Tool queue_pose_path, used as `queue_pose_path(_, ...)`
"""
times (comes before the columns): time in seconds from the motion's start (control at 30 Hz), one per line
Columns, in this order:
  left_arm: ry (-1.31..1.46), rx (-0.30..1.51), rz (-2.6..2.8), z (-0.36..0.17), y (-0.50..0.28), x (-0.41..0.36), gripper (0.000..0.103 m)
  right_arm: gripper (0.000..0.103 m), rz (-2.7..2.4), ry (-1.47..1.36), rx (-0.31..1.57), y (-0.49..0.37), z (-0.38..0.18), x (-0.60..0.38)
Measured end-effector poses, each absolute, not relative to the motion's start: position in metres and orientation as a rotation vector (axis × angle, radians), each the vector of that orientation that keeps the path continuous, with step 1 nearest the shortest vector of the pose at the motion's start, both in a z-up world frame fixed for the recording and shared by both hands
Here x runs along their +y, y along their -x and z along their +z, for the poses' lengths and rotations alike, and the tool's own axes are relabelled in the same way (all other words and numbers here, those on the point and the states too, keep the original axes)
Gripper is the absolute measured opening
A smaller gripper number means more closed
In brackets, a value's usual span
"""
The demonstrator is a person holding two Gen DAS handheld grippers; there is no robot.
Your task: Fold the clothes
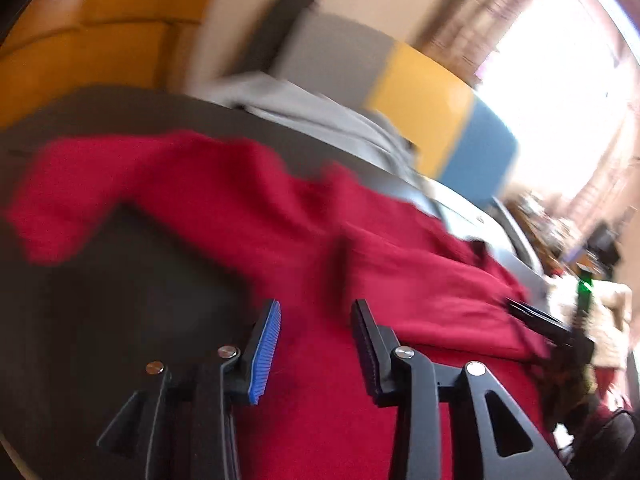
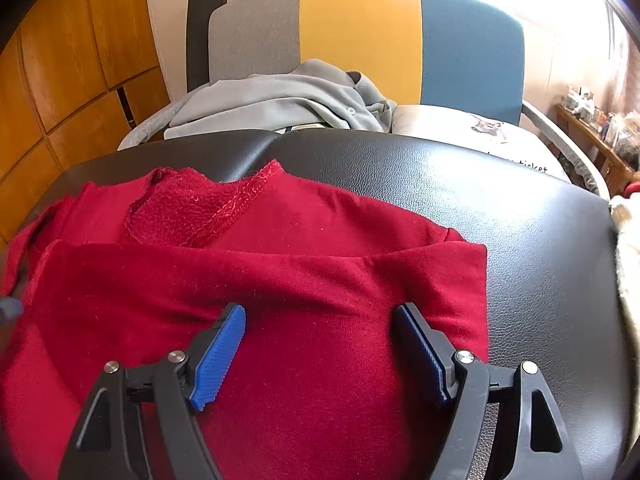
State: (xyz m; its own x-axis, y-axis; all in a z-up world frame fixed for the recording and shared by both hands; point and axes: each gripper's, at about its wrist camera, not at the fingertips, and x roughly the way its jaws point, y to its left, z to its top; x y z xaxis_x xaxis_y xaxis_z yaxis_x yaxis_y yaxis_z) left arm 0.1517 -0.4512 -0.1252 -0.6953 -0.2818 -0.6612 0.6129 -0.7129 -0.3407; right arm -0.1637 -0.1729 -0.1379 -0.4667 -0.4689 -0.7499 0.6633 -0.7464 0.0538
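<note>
A red sweater (image 2: 280, 280) lies on a black leather surface (image 2: 520, 216), its lower part folded up over the body, the neckline (image 2: 224, 208) toward the far edge. My right gripper (image 2: 320, 312) is open just above the folded cloth, holding nothing. In the blurred, tilted left wrist view the same red sweater (image 1: 280, 220) spreads across the black surface (image 1: 120, 300). My left gripper (image 1: 316, 308) is open over the cloth, empty. The other gripper (image 1: 536, 320) shows at the sweater's right edge.
A grey garment (image 2: 280, 100) is heaped on a chair with grey, yellow and blue back panels (image 2: 360, 36) behind the black surface. Orange wooden cabinets (image 2: 72, 60) stand at left. A cream cloth (image 2: 628, 240) lies at the right edge. A cluttered shelf (image 2: 592, 120) is at far right.
</note>
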Motion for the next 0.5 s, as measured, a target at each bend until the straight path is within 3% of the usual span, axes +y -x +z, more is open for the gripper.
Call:
queue_pose_path(0.2, -0.811, 0.609, -2.159, -0.117, -0.234, -0.513, 0.047, 0.079, -2.214, -1.024, 0.318, 0.162, -0.139, -0.172)
queue_pose_path(0.5, -1.007, 0.362, -2.133, -0.132, -0.205, -0.526, 0.051, 0.080, -2.223, -1.018, 0.342, 0.161, -0.138, -0.173)
